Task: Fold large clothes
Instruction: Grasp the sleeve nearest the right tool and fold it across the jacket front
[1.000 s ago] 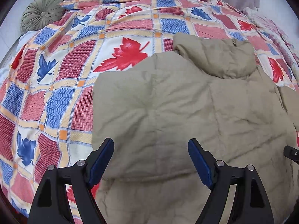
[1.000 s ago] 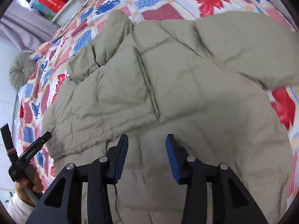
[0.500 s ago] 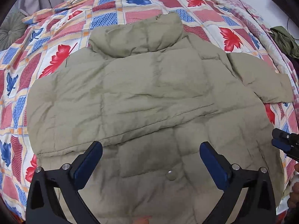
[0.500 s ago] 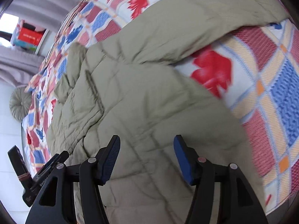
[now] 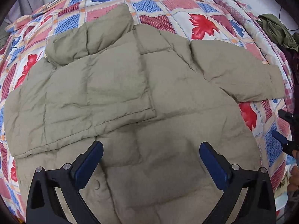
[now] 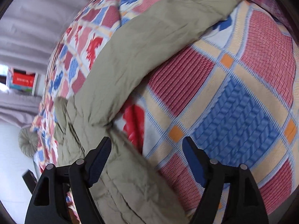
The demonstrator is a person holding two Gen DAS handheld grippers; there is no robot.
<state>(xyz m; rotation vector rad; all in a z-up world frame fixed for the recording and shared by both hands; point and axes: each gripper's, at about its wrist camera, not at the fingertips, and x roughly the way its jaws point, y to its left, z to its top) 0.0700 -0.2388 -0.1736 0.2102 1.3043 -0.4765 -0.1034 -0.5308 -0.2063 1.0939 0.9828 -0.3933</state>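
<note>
Both grippers have swung right: left gripper (image 5: 151, 160) hangs wide-jawed and empty over the jacket (image 5: 130, 97); right gripper (image 6: 146, 160), jaws opening, empty, nears the unfolded sleeve (image 6: 149, 43).

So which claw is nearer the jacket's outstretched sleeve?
Right. The right claw, jaws opening and empty, hovers at the jacket's side edge just below the outstretched sleeve. The left claw, open, hangs over the jacket's lower middle.
</note>
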